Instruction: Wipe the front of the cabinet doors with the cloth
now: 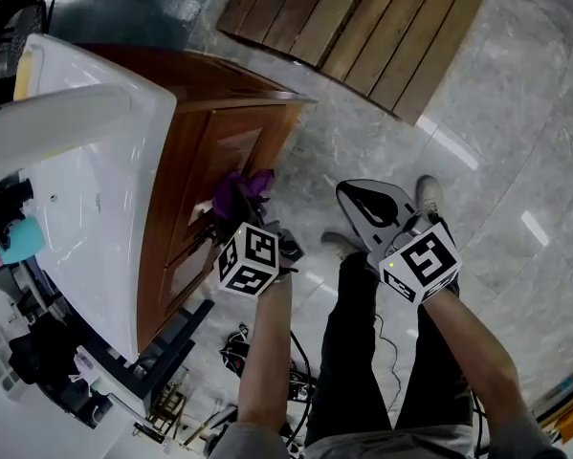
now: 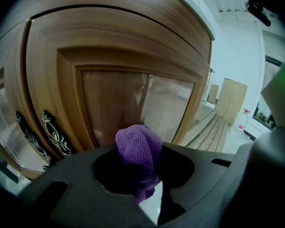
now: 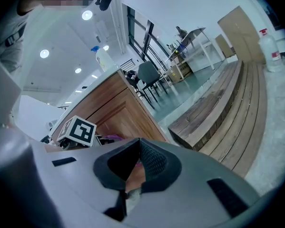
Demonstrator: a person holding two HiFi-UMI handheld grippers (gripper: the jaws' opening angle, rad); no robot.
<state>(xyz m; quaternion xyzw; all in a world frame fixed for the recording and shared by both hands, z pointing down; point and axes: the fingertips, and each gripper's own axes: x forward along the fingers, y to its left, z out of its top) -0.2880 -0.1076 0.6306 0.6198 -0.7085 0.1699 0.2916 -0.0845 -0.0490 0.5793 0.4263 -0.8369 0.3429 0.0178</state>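
Purple cloth (image 2: 138,148) pinched in left gripper (image 2: 144,182), forearm extended toward cabinet door (image 2: 114,96), perhaps touching; right gripper (image 3: 138,144) closed, empty.

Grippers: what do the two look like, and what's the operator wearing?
Left gripper: dark grey moulded shell with a rounded recess. Right gripper: light grey shell, dark textured jaw pads. Each carries a white cube with black square markers: left cube, right cube. Forearms are bare of sleeves. The person wears dark trousers and light shoes.
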